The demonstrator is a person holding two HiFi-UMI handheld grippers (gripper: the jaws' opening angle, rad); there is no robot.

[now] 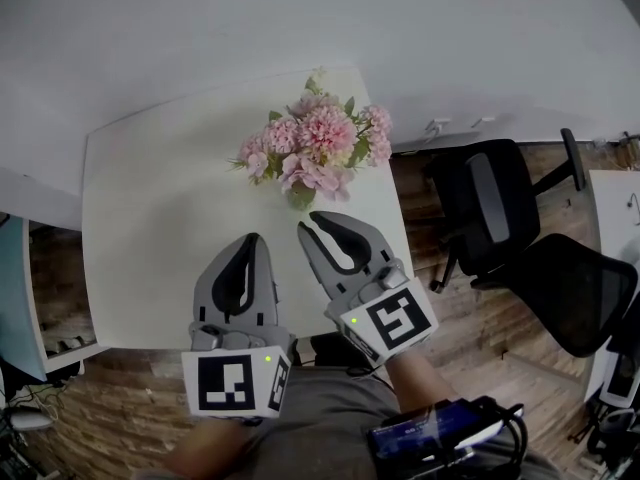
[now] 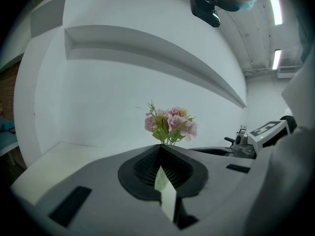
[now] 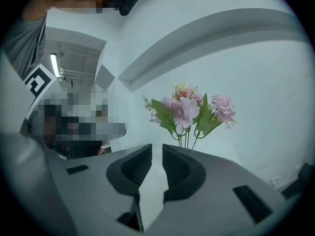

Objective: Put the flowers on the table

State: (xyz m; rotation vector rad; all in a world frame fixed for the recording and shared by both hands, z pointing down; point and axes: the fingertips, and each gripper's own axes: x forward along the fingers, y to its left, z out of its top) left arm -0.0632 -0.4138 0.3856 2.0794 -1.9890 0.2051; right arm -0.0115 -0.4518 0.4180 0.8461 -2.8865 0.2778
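Note:
A bunch of pink flowers (image 1: 318, 143) with green leaves stands upright in a pale vase (image 1: 300, 197) near the far right of the white table (image 1: 150, 218). My left gripper (image 1: 256, 236) hovers over the table, just short and left of the vase, with its tips touching and nothing held. My right gripper (image 1: 312, 221) is closer, its tips right beside the vase, with a narrow empty gap between the jaws. The left gripper view shows the flowers (image 2: 171, 124) above the left gripper (image 2: 160, 147). In the right gripper view the flowers (image 3: 189, 112) rise just beyond the right gripper (image 3: 156, 146).
Two black office chairs (image 1: 500, 208) (image 1: 580, 288) stand on the wooden floor right of the table. A white wall with a ledge (image 2: 162, 53) runs behind the table. The table's right edge is close to the vase. Another desk (image 1: 615, 208) sits at far right.

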